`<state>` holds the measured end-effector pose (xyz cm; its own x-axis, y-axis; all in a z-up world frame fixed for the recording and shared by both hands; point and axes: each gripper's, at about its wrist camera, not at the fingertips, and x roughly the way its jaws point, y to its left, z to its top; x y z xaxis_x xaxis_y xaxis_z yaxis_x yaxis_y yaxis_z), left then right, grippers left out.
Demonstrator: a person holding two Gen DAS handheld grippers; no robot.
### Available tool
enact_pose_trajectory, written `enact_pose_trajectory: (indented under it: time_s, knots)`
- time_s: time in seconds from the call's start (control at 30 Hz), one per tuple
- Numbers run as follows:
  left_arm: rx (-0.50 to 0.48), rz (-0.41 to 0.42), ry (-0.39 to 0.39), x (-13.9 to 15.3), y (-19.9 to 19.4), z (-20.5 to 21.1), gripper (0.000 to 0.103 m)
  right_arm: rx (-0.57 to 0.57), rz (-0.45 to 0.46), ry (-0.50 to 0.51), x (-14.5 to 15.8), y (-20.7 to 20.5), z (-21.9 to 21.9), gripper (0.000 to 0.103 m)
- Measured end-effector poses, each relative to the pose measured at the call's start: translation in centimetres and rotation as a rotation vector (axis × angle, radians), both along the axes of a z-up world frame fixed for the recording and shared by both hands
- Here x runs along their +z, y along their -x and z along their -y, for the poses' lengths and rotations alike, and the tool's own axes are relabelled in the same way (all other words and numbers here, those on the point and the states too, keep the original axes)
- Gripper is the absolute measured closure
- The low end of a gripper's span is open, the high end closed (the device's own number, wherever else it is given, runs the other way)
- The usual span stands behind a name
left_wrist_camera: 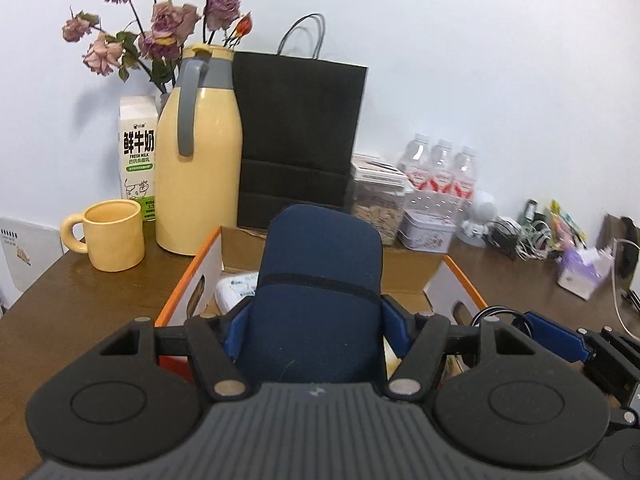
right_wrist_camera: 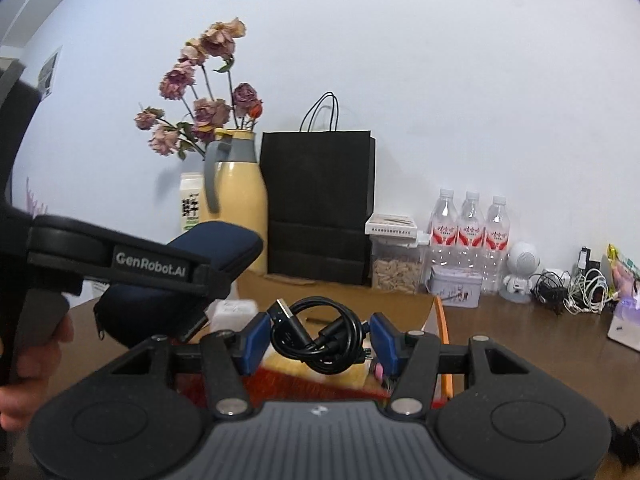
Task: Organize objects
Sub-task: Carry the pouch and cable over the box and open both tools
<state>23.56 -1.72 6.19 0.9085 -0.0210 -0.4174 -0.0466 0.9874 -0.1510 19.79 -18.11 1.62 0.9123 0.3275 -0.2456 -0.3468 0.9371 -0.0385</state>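
Observation:
My left gripper (left_wrist_camera: 316,326) is shut on a navy blue soft pouch (left_wrist_camera: 320,280) and holds it above an open cardboard box (left_wrist_camera: 404,276) with orange edges. My right gripper (right_wrist_camera: 320,338) is shut on a coiled black USB cable (right_wrist_camera: 320,330), held over the same box (right_wrist_camera: 400,308). In the right wrist view the left gripper (right_wrist_camera: 192,276) with the pouch (right_wrist_camera: 216,240) is close at the left. In the left wrist view the right gripper's blue finger (left_wrist_camera: 560,338) shows at the right. A white packet (left_wrist_camera: 234,290) lies inside the box.
On the brown table (left_wrist_camera: 80,288) stand a yellow mug (left_wrist_camera: 114,236), a yellow thermos jug (left_wrist_camera: 200,152), a milk carton (left_wrist_camera: 138,152), dried roses, a black paper bag (left_wrist_camera: 300,132), a snack jar (left_wrist_camera: 378,200), a tin (left_wrist_camera: 428,230), three water bottles (left_wrist_camera: 442,168), tangled cables (left_wrist_camera: 520,236).

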Motion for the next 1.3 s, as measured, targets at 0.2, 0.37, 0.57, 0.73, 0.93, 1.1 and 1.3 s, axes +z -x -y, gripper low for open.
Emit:
enact_pose_trajectory:
  time_s: [0.2,0.37,0.57,0.73,0.93,1.1,1.3]
  knots:
    - [0.020,-0.024,0.015,-0.9,-4.2,-0.5,0.037,-0.033,-0.041,0.011,-0.1,-5.8,-0.7,0.049]
    - [0.027,-0.061,0.022,-2.1,-7.5,-0.8,0.037,-0.047,-0.087,0.027,-0.9,-10.2,-0.9,0.049]
    - [0.017,-0.120,0.032,-3.7,-10.3,-1.3,0.037,-0.045,-0.163,0.026,-2.5,-14.0,-0.5,0.049]
    - [0.007,-0.148,0.020,-4.5,-11.0,-1.4,0.033,-0.029,-0.182,0.023,-3.1,-14.9,-0.5,0.049]
    - [0.050,-0.075,-0.025,-4.1,-10.0,-1.0,0.000,-0.030,-0.180,-0.006,-3.1,-14.5,0.2,0.002]
    - [0.058,-0.078,-0.034,-4.0,-9.9,-0.9,0.000,-0.025,-0.174,-0.007,-2.8,-14.0,0.1,0.000]
    - [0.069,-0.052,-0.045,-3.5,-9.5,-0.7,0.000,-0.019,-0.155,0.006,-2.3,-13.3,-0.2,0.000]
